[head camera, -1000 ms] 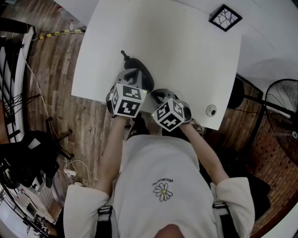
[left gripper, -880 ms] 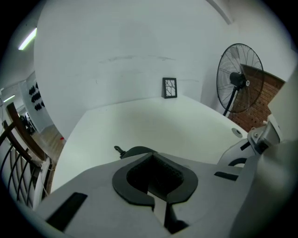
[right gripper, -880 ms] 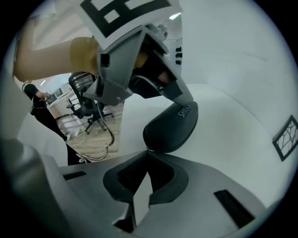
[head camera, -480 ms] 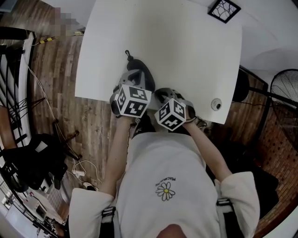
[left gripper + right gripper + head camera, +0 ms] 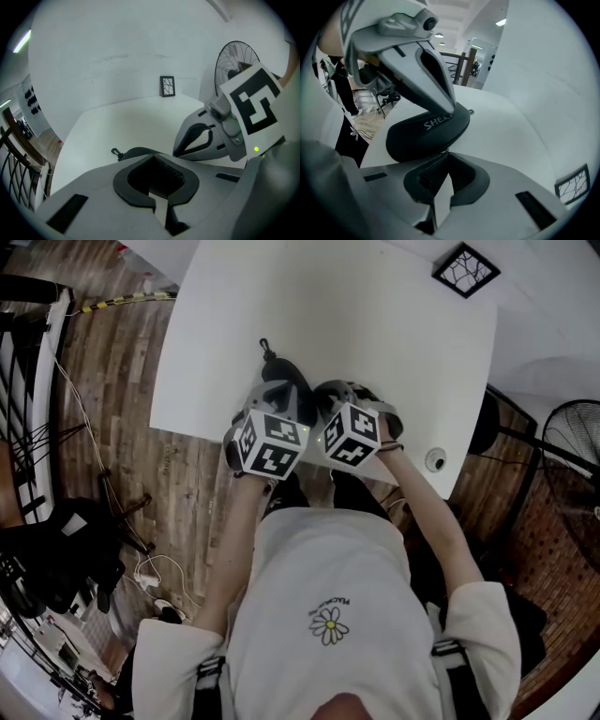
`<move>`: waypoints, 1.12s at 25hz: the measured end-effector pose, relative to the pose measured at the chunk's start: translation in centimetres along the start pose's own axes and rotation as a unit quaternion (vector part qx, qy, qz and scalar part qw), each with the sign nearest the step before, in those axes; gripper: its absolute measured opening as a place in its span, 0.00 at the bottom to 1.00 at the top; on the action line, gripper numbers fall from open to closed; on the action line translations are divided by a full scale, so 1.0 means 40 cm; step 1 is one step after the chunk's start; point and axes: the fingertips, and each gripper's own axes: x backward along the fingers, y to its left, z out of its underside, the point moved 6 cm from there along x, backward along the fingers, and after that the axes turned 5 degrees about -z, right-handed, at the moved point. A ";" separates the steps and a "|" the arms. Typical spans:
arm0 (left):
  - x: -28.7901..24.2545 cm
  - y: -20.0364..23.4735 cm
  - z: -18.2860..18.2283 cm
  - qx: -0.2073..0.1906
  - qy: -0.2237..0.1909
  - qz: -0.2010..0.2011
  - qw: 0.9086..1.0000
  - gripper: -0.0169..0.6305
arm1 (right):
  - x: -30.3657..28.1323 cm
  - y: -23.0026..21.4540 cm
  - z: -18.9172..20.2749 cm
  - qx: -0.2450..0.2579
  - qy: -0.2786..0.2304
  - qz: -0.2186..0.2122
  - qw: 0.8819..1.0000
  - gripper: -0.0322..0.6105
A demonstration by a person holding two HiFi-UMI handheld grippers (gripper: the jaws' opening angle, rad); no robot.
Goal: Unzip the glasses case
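Note:
A black oval glasses case [image 5: 289,381] lies on the white table [image 5: 375,324] near its front edge, with a small clip [image 5: 266,346] at its far end. My left gripper [image 5: 279,395] is shut and its tips rest on top of the case [image 5: 426,133]. At the case's right side my right gripper [image 5: 326,401] is shut, its tips at the seam on a small zipper pull [image 5: 447,149]. In the left gripper view the case [image 5: 136,153] shows just beyond my left gripper [image 5: 152,158], with the right gripper's fingers [image 5: 201,138] beside it.
A small dark frame with a crack pattern [image 5: 466,270] stands at the table's far right corner. A small round object [image 5: 434,460] sits near the front right corner. A fan [image 5: 572,442] stands on the wooden floor to the right. The table's front edge is just under my hands.
My right gripper has slid away from my body along the case's right side and rolled as it went. The left gripper has stayed on top of the case.

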 end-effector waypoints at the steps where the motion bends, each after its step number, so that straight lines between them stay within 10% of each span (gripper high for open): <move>1: -0.002 -0.001 -0.002 0.002 0.000 0.001 1.000 0.04 | -0.007 -0.021 -0.008 0.012 0.001 -0.003 1.000 0.06; 11: -0.010 0.000 0.004 0.020 -0.011 0.007 1.000 0.04 | -0.081 -0.129 -0.084 0.120 0.011 -0.014 0.993 0.06; 18: 0.014 0.036 -0.042 -0.007 -0.021 0.006 1.000 0.04 | 0.010 -0.239 0.023 -0.132 0.010 0.093 0.987 0.06; 28: -0.054 -0.078 -0.084 -0.095 -0.017 0.019 0.995 0.04 | 0.072 0.059 0.082 -0.180 -0.010 0.053 0.982 0.06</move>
